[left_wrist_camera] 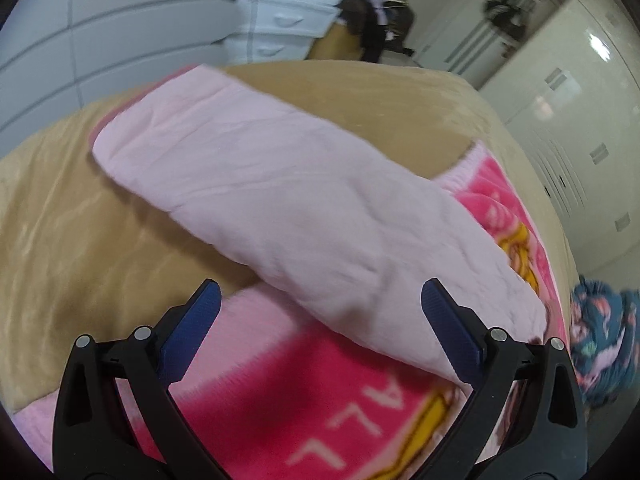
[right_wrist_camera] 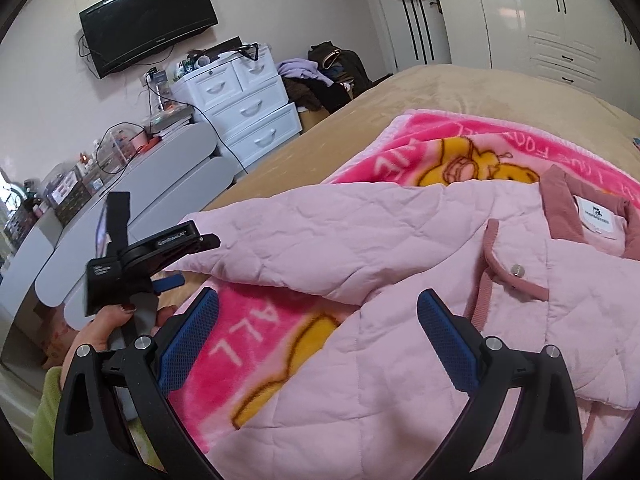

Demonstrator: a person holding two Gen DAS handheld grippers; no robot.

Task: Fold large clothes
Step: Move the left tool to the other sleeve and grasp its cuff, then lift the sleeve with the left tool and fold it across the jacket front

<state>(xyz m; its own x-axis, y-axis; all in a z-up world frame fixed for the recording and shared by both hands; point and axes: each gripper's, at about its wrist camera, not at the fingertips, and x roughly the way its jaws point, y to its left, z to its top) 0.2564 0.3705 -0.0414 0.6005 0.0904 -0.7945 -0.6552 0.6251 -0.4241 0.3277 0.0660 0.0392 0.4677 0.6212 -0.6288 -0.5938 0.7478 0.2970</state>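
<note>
A pale pink quilted jacket (right_wrist_camera: 400, 360) lies on a bright pink cartoon blanket (right_wrist_camera: 460, 140) spread over a tan bed cover (right_wrist_camera: 440, 88). Its dusty-rose collar (right_wrist_camera: 560, 208) with a white label is at the right. One sleeve (right_wrist_camera: 304, 240) stretches out to the left across the blanket; the left wrist view shows that sleeve (left_wrist_camera: 280, 208) running diagonally. My left gripper (left_wrist_camera: 320, 292) is open just above the sleeve's near part, holding nothing. My right gripper (right_wrist_camera: 318, 300) is open over the jacket's body near the armpit, also holding nothing. A person's hand (right_wrist_camera: 104, 328) holds the left tool beside the sleeve's end.
A white drawer unit (right_wrist_camera: 248, 108) and a low grey dresser (right_wrist_camera: 140, 184) stand beyond the bed's left side, under a wall TV (right_wrist_camera: 148, 20). A heap of clothes (right_wrist_camera: 320, 72) sits at the bed's far end. White wardrobes (right_wrist_camera: 540, 20) line the right. A floral cloth (left_wrist_camera: 604, 340) lies off the bed's right edge.
</note>
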